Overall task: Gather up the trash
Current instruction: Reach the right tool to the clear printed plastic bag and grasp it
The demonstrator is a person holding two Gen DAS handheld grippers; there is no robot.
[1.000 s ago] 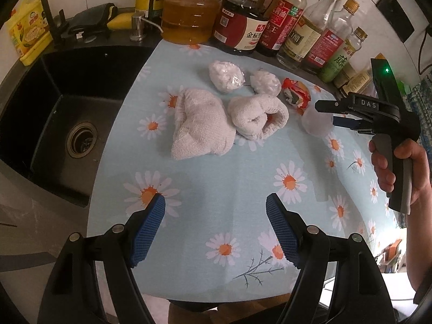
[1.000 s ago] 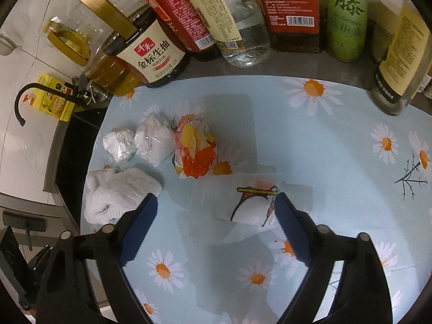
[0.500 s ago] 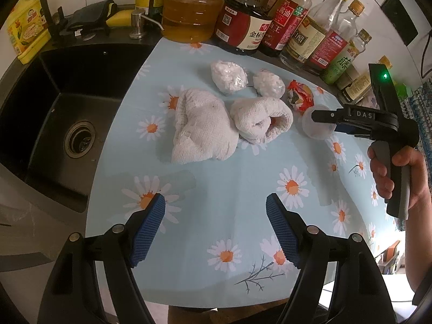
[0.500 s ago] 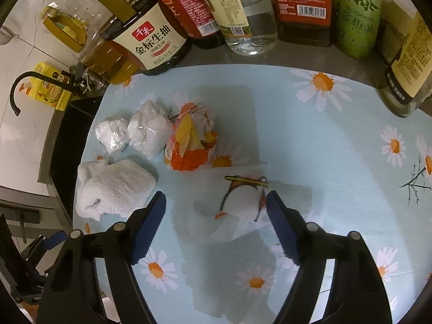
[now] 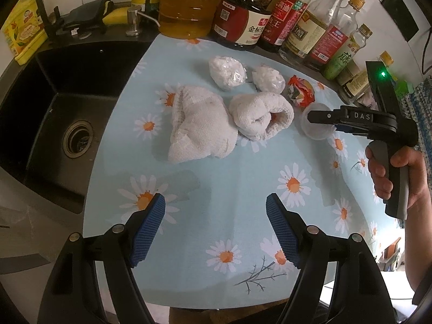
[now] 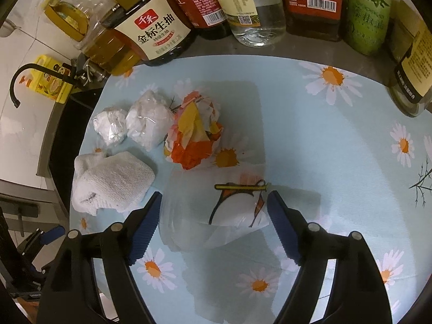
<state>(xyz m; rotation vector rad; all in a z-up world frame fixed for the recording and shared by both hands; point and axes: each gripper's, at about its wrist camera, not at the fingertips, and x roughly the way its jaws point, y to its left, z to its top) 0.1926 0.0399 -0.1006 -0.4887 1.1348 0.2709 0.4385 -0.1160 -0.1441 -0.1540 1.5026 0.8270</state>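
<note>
A clear plastic cup (image 6: pixel 216 216) with an orange and black print lies on its side on the daisy tablecloth (image 6: pixel 337 162). My right gripper (image 6: pixel 214 194) straddles it, jaws closing, pads right beside the cup's sides; I see no clear squeeze. From the left wrist view the right gripper (image 5: pixel 316 121) hovers over the cup (image 5: pixel 316 136), held by a hand. A crumpled orange wrapper (image 6: pixel 194 135), two white plastic-wrapped balls (image 6: pixel 149 124) and white cloths (image 5: pixel 199 127) lie to the cup's left. My left gripper (image 5: pixel 214 199) is open above bare cloth.
A row of sauce and oil bottles (image 5: pixel 243 21) lines the back edge, close behind the trash. A black sink (image 5: pixel 54 108) with a drain sits left of the cloth, with a faucet (image 6: pixel 19 81) and a yellow box (image 5: pixel 21 35) behind it.
The right gripper has come down around the clear cup and its jaws have narrowed toward the cup's sides. The left gripper stays as wide as before.
</note>
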